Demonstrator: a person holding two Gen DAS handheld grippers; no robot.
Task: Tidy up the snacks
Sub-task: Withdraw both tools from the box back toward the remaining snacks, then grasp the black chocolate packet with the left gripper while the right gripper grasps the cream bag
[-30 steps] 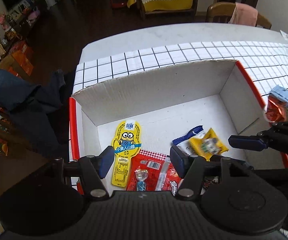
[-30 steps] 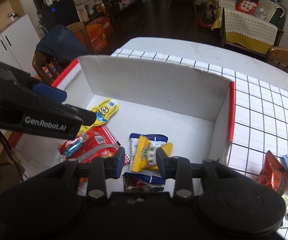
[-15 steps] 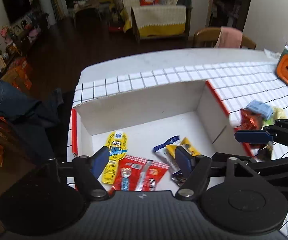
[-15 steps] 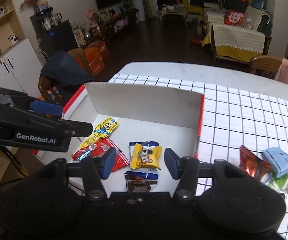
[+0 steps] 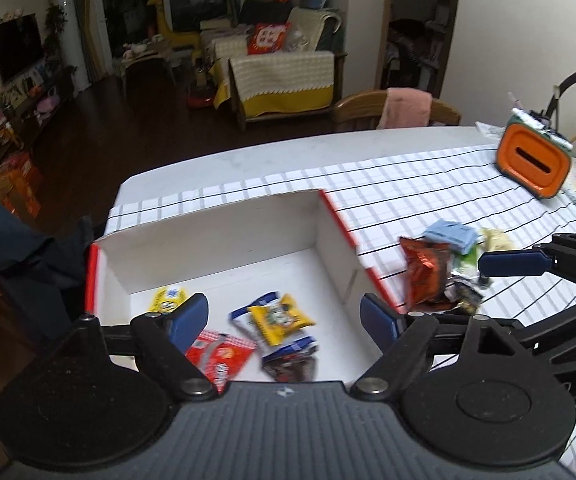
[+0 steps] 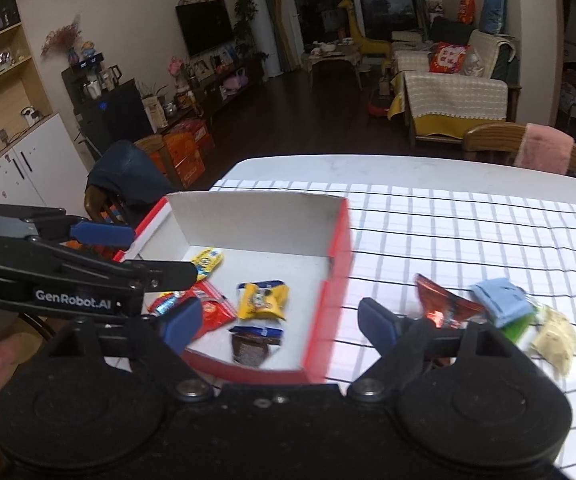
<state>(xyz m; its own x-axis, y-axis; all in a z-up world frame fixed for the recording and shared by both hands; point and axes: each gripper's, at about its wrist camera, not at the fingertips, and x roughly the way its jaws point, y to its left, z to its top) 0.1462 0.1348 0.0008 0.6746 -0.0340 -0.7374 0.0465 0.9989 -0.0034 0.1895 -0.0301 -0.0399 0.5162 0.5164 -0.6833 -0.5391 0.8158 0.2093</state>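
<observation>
Snacks: yellow packet (image 6: 263, 300) now released inside box (image 6: 337, 248) | both hand-held grippers (image 5: 284, 316) (image 6: 276, 320) opening, empty, withdrawn above box | pile (image 6: 499, 312) beside box pending.

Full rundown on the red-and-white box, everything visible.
The box is an open, shallow cardboard tray, lidless: white inside, red outside and along the rim. It sits flat at the corner of the checked tablecloth. On its floor lie a yellow packet, a dark brown packet, a red packet and a yellow cartoon packet. No gripper touches it. More snacks lie outside, to its right; the nearest is an orange-red packet.
</observation>
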